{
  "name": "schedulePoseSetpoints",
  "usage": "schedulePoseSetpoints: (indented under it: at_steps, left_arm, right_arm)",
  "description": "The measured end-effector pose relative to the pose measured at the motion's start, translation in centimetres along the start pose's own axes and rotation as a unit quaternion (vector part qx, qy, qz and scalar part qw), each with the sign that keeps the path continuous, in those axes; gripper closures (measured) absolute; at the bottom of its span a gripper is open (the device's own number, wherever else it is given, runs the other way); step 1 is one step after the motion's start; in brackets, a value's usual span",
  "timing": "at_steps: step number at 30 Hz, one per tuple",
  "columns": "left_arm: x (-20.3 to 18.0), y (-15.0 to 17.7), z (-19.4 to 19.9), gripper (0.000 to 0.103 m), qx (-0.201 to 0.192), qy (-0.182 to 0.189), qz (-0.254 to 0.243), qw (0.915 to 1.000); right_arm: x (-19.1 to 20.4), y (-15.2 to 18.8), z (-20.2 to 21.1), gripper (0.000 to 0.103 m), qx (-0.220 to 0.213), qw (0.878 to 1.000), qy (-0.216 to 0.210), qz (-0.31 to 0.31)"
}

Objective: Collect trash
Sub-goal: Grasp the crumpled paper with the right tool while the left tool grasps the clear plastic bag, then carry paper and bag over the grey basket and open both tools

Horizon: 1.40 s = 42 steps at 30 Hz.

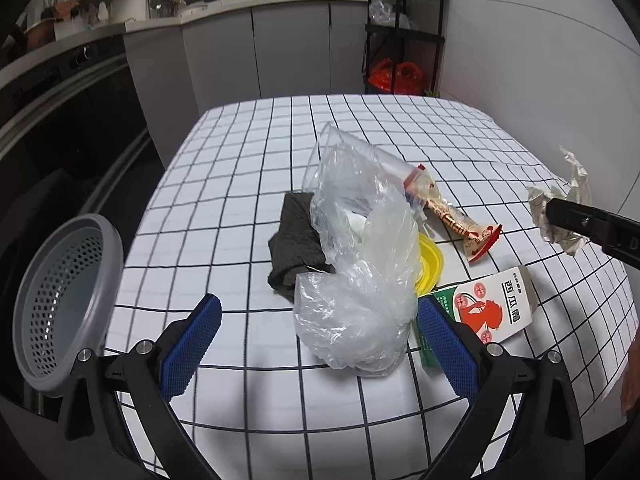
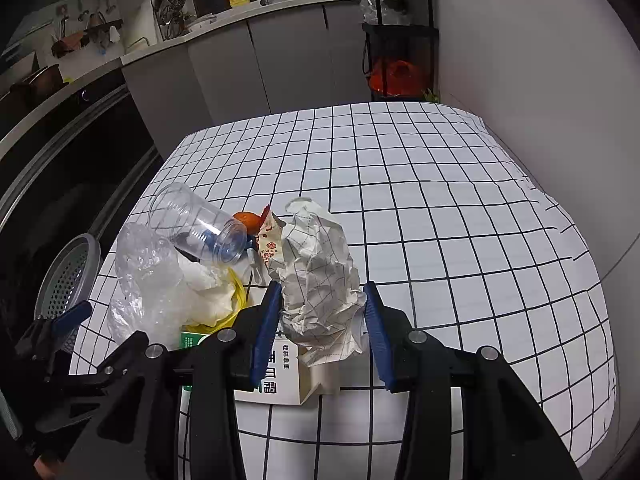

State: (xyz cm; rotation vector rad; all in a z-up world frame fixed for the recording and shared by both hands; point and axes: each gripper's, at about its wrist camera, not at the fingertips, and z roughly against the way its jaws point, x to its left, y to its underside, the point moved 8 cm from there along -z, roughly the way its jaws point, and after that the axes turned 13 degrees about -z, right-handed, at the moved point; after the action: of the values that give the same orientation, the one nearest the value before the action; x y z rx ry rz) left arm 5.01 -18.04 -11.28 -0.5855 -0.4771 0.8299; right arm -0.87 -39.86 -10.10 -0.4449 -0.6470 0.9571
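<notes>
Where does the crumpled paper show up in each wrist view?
Left wrist: crumpled paper at the right edge, held above the table in the right gripper.
Right wrist: crumpled paper at lower centre, clamped between the blue pads, above the white carton.
Shared landmark: the clear cup lying on its side.

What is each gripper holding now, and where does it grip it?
The right gripper pinches the crumpled paper at its lower sides; the left gripper holds nothing.
</notes>
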Motion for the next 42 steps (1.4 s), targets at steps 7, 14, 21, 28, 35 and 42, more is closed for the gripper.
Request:
schedulePoseSetpoints:
  at_steps: [7,14,21,28,35,42]
  left_arm:
    - [-0.7,0.0,-0.7,0.048,0.002,0.01,-0.009,0.9999]
    - [-0.2,0.3,0.1,0.077,-0.003,0.008,-0.009,0.9999]
    - [2.3,-0.6,3.8,0.078,-0.039,-0.014,0.002,0.9991]
    - [8.0,-0.2,7.7,0.078,-0.052,-0.068,0.012,0.9963]
    - [16.7,2.8,9.2,0.078,-0.03,-0.124,0.044,0.9909]
    - [23.8,5.6,9.5,0.078,-0.005,-0.161,0.077,0.9839]
  right_arm:
    - [0.1,0.1,-0.1,0.063,0.001,1.0,-0.001,0.001]
    - [0.3,0.3,0.1,0.063,0.001,1.0,-0.003,0.002]
    - [1.3,0.4,0.8,0.063,-0.01,1.0,-0.012,0.007]
    - [5.5,1.4,1.0,0.062,-0.002,0.999,-0.039,0.03]
    - [13.4,2.7,2.0,0.063,-0.011,0.993,-0.084,0.081]
    - [23.5,5.2,0.5,0.062,0.016,0.981,-0.149,0.126]
